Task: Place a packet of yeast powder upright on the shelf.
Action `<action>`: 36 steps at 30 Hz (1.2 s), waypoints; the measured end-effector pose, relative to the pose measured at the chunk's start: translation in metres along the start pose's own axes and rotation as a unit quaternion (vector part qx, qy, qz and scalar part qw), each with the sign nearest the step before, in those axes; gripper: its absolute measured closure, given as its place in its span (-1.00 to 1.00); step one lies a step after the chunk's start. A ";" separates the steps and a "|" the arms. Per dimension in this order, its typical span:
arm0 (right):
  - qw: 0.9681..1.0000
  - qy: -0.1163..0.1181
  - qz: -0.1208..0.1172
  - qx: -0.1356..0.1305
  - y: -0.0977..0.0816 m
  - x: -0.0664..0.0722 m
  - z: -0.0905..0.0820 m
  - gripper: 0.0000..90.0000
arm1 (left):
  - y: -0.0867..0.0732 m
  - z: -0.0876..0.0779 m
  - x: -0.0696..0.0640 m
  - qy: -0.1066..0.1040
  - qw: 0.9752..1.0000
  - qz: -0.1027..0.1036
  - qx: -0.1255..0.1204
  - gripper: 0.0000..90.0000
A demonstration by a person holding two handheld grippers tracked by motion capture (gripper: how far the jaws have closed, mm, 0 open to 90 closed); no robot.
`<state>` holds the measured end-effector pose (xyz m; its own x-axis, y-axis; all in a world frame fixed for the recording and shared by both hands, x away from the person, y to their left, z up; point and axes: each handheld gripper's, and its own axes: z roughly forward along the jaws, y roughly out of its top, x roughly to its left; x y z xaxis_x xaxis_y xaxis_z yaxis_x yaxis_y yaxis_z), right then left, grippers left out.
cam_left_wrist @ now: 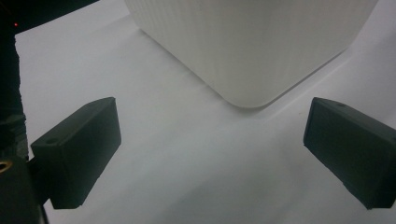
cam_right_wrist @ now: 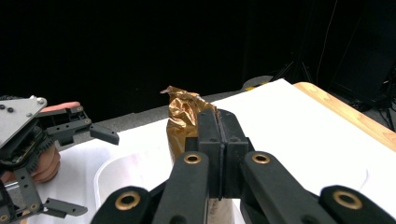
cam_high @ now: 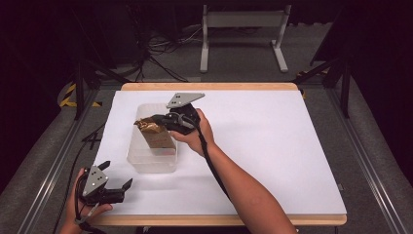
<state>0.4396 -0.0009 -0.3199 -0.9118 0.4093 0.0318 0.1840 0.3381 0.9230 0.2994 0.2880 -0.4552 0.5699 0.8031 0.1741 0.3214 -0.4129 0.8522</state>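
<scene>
Right tool (cam_high: pixel 163 123) clamped on a gold foil packet (cam_high: pixel 152 130), jaws pressed together on its upper part; the right gripper view shows them closed over the crinkled top. The packet hangs tilted over the clear plastic container (cam_high: pixel 139 163), its lower end inside or just above the rim; cannot tell if it touches the bottom. The container sits toward the left edge of the tabletop (cam_high: pixel 272 146), nearer the near-left corner than the far one.

Left tool (cam_high: pixel 111 191) rests at the near-left corner, jaws apart, holding nothing; its own view faces the container wall (cam_left_wrist: pixel 252 46) close ahead.

Risks, as judgement: the foil looks slick and crumpled, so the packet could slip or swing. Tilted as it is, it could catch the rim and drag the light container, which nothing braces.

Packet: gold-brown crimped top, paler tan lower body with faint print, unreadable.
</scene>
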 end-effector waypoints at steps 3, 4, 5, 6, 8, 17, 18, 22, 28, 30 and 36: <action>1.000 -0.001 -0.001 0.002 -0.003 0.000 -0.001 0.99 | 0.000 -0.001 0.000 0.000 1.000 0.000 0.001 -0.89; 1.000 -0.002 -0.002 0.003 -0.003 0.001 -0.002 0.99 | 0.000 -0.001 0.000 0.001 1.000 0.000 0.001 -0.89; 1.000 -0.002 -0.003 0.003 -0.004 0.001 -0.002 0.99 | 0.000 -0.001 0.000 0.001 1.000 0.000 0.001 -0.89; 1.000 -0.003 -0.004 0.003 -0.005 0.001 -0.003 0.99 | 0.000 -0.001 0.000 0.001 1.000 0.000 0.000 -0.89; 1.000 -0.005 -0.005 0.004 -0.006 0.001 -0.004 0.99 | 0.000 -0.001 0.000 0.002 1.000 0.000 0.000 -0.89; 1.000 -0.012 -0.017 0.010 -0.009 0.002 -0.010 0.97 | 0.000 -0.001 0.000 0.004 1.000 0.000 0.000 -0.89; 1.000 -0.013 -0.018 0.009 -0.010 0.002 -0.011 0.97 | 0.000 -0.001 0.000 0.004 1.000 0.000 -0.001 -0.89; 1.000 -0.013 -0.019 0.010 -0.012 0.000 -0.015 0.95 | 0.000 -0.001 0.000 0.003 1.000 0.001 0.001 -0.89; 0.999 -0.019 -0.027 0.020 -0.014 -0.001 -0.018 0.85 | 0.000 -0.001 -0.001 0.004 1.000 0.002 0.000 -0.89; 0.999 -0.020 -0.031 0.024 -0.015 -0.001 -0.019 0.84 | 0.000 -0.001 -0.001 0.004 1.000 0.002 0.001 -0.89; 0.999 -0.021 -0.033 0.027 -0.016 -0.002 -0.021 0.82 | 0.000 -0.001 -0.001 0.004 1.000 0.001 0.000 -0.89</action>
<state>0.4304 -0.0249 -0.3268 -0.9067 0.4194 -0.0453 0.1450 0.4107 0.9001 0.2981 0.2876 -0.4544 0.5642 0.8059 0.1792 0.3205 -0.4139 0.8520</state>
